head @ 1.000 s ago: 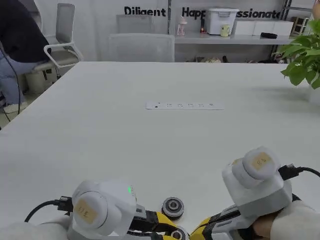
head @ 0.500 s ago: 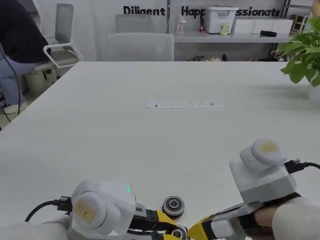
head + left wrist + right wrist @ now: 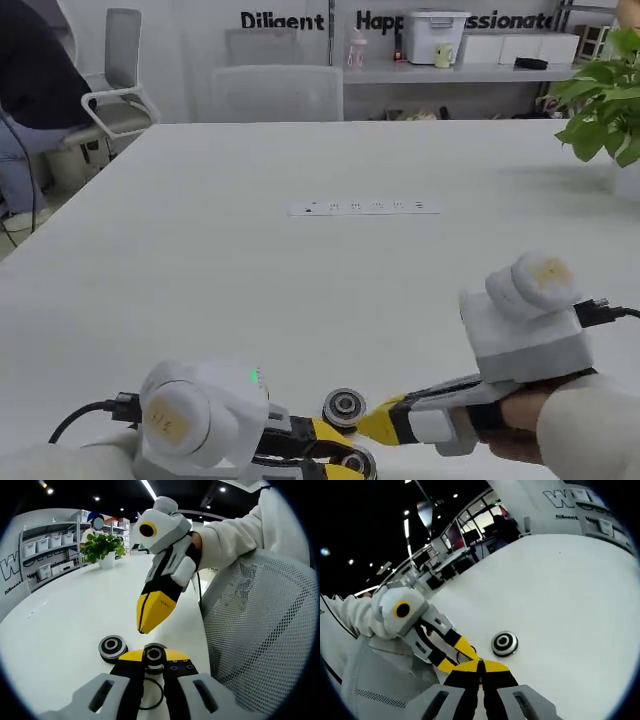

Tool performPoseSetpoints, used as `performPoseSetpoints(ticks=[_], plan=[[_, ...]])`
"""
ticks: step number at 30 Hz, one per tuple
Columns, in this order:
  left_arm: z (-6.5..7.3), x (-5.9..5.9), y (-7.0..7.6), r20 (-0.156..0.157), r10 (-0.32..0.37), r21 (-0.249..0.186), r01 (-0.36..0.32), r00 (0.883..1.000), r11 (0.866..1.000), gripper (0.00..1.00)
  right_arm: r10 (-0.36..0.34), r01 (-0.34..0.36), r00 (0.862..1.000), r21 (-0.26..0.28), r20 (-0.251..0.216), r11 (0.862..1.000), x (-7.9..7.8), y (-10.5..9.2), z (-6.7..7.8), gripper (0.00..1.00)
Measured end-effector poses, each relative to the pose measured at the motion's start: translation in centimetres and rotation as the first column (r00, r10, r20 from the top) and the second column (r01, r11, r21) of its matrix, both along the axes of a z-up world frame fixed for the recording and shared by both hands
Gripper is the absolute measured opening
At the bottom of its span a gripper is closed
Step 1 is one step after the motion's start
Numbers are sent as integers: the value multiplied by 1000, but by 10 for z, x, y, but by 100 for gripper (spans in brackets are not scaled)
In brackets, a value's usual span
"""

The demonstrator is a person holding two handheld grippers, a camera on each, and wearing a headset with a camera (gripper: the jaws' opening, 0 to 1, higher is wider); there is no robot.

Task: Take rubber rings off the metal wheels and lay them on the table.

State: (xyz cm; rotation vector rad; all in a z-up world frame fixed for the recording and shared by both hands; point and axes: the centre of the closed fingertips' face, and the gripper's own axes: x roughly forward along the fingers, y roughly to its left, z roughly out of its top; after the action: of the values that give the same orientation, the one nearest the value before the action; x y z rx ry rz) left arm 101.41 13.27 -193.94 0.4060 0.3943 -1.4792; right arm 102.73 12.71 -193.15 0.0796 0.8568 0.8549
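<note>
**Nearest, lower edge of the head view.** The left gripper [image 3: 153, 659] has its yellow jaws closed on a small metal wheel [image 3: 153, 653], which sits clamped between the tips at the bottom centre of the left gripper view. Just below that wheel, between the jaw arms, shows a thin black rubber ring [image 3: 150, 700]; whether it lies on the table or hangs free cannot be told.

**Just beyond.** A second wheel [image 3: 345, 405] lies flat on the white table [image 3: 300, 280], close beside the held one and apart from both grippers. In the right gripper view it appears just above and to the right of the jaw tips.

**Lower right of the head view.** The right gripper [image 3: 480, 667] has its two yellow jaws pressed together with nothing between them. Its tip points toward the left gripper's jaws and hangs just above them, near the loose wheel. A white sleeve [image 3: 590, 430] covers the arm behind it.

**Middle distance.** A white power strip [image 3: 362, 207] lies at the centre of the table, well apart from the wheels.

**Far.** A green plant [image 3: 600, 95] stands at the upper right, with grey chairs [image 3: 275, 95] along the table's far edge.
</note>
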Motion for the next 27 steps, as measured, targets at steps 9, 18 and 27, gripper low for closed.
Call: performPoseSetpoints(ticks=[9, 18, 27], plan=[[0, 0, 0, 0, -2, 0, 2, 1000, 1000, 8, 103, -102, 995, -72, 9, 992, -9, -5, -10, 0], [0, 0, 0, -2, -1, -2, 1, 1000, 1000, 8, 275, -260, 960, -195, 57, 946, -23, -1, -26, 21], [0, 0, 0, -2, -1, -3, 1, 1000, 1000, 8, 340, -299, 930, -250, 138, 921, -22, 7, -28, 25]])
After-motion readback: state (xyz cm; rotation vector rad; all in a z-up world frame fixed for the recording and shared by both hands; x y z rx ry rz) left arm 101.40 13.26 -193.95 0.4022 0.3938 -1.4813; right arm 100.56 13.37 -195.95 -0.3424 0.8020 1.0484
